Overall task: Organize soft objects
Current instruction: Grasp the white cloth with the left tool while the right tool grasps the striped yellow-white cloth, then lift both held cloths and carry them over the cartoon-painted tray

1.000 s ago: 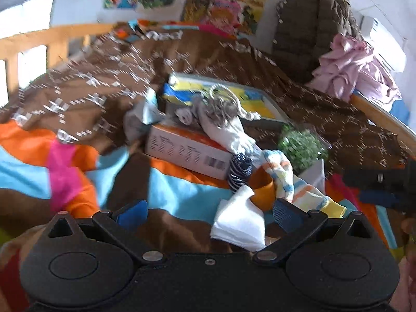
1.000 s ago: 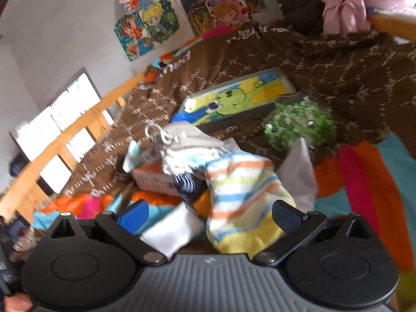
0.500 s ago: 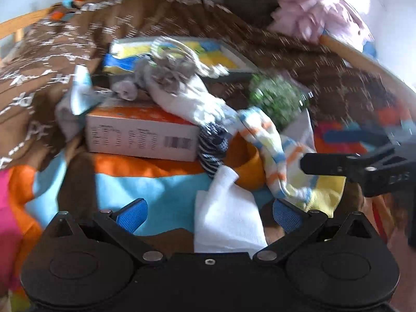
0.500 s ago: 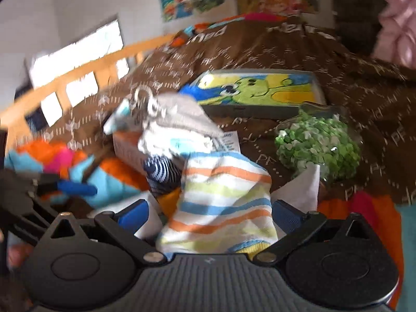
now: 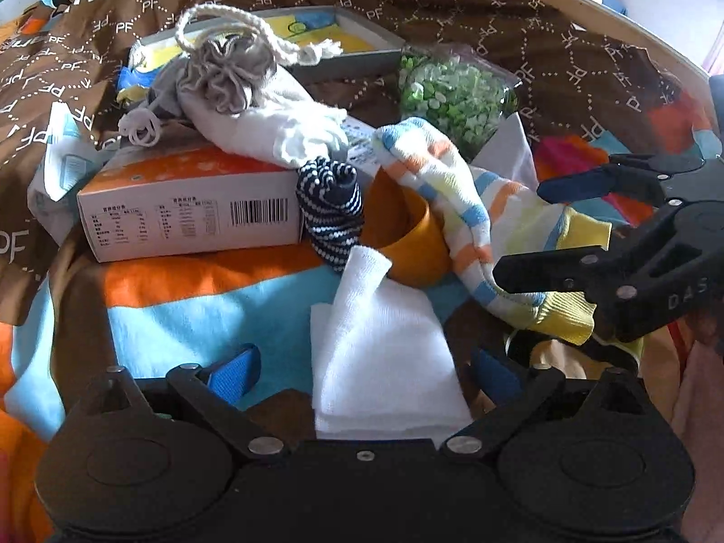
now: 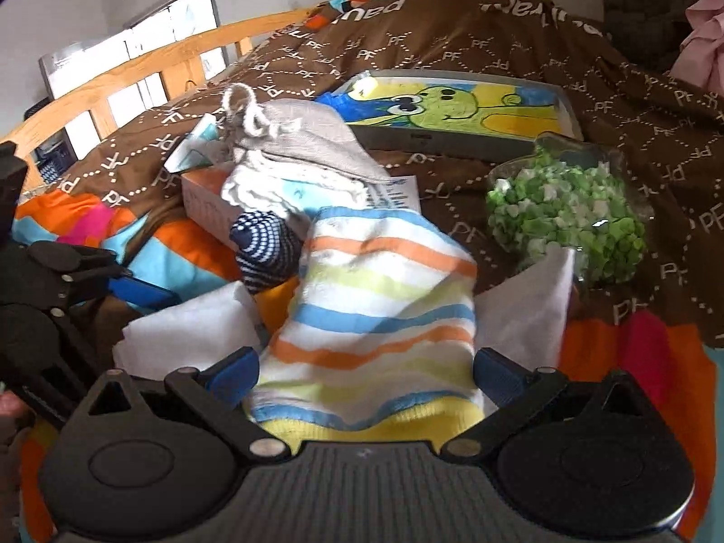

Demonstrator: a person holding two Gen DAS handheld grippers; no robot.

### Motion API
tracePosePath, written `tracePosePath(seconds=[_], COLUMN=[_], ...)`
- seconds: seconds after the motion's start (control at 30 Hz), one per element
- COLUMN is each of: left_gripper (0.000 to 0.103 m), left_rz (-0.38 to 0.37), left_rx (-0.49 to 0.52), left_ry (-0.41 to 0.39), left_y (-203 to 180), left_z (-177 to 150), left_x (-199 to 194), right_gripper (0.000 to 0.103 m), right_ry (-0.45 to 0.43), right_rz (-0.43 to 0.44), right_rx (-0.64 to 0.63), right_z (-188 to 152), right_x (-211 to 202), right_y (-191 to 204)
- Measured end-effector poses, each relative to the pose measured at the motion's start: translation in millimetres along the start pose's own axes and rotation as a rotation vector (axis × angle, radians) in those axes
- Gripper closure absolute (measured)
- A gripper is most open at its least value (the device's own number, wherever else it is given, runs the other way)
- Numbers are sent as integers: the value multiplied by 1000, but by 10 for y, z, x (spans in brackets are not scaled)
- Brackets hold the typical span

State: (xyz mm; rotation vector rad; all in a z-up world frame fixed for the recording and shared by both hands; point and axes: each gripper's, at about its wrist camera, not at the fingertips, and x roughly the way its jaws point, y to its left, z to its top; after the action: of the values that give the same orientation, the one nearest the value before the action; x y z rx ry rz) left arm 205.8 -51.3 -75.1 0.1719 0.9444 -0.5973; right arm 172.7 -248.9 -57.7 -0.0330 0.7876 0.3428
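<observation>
A folded white cloth (image 5: 384, 362) lies on the bedspread between the fingers of my open left gripper (image 5: 365, 371), which does not pinch it. A striped sock (image 6: 375, 316) in orange, blue and yellow drapes over an orange cup (image 5: 407, 240). Its yellow cuff sits between the spread fingers of my open right gripper (image 6: 364, 373). From the left wrist view the right gripper (image 5: 520, 233) straddles that cuff from the right. A rolled navy striped sock (image 5: 332, 212) leans on the cup. A grey drawstring pouch (image 5: 226, 72) and a white sock (image 5: 280, 122) rest on a carton (image 5: 190, 199).
A clear bag of green pieces (image 6: 565, 221) and a frog-picture tray (image 6: 452, 108) lie behind the pile on the brown blanket (image 6: 452, 31). Another white cloth (image 6: 529, 316) stands right of the striped sock. A wooden bed rail (image 6: 135, 68) runs along the left.
Both grippers have moved in and down toward the pile. The white cloth now sits between the left fingers, and the striped sock's cuff fills the gap of the right ones.
</observation>
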Motion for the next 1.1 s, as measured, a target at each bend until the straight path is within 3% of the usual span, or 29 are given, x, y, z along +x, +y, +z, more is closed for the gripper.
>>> tracePosePath(seconds=[0.2, 0.3, 0.37, 0.6, 0.67, 0.83, 1.1], left_gripper=[20, 28, 32, 56, 60, 77, 89], left_rz=[6, 7, 16, 44, 57, 60, 79], left_rx=[6, 3, -3, -38, -48, -100, -145], left_ry=[0, 3, 14, 24, 24, -8, -58], left_y=[22, 22, 20, 18, 13, 14, -76], left_z=[-30, -22, -3, 30, 24, -31, -96], left_x=[-37, -41, -33, -48, -52, -132, -280], right_gripper=[1, 8, 19, 31, 41, 52, 83], right_ry=[15, 32, 39, 53, 51, 76, 71], right_rz=[42, 29, 11, -24, -27, -33, -41], right_rx=[-10, 8, 23, 9, 8, -12, -17], right_z=[-6, -15, -24, -48, -47, -47, -45], right_x=[36, 83, 111, 168, 166, 167, 109], right_y=[60, 49, 34, 79, 76, 122, 138])
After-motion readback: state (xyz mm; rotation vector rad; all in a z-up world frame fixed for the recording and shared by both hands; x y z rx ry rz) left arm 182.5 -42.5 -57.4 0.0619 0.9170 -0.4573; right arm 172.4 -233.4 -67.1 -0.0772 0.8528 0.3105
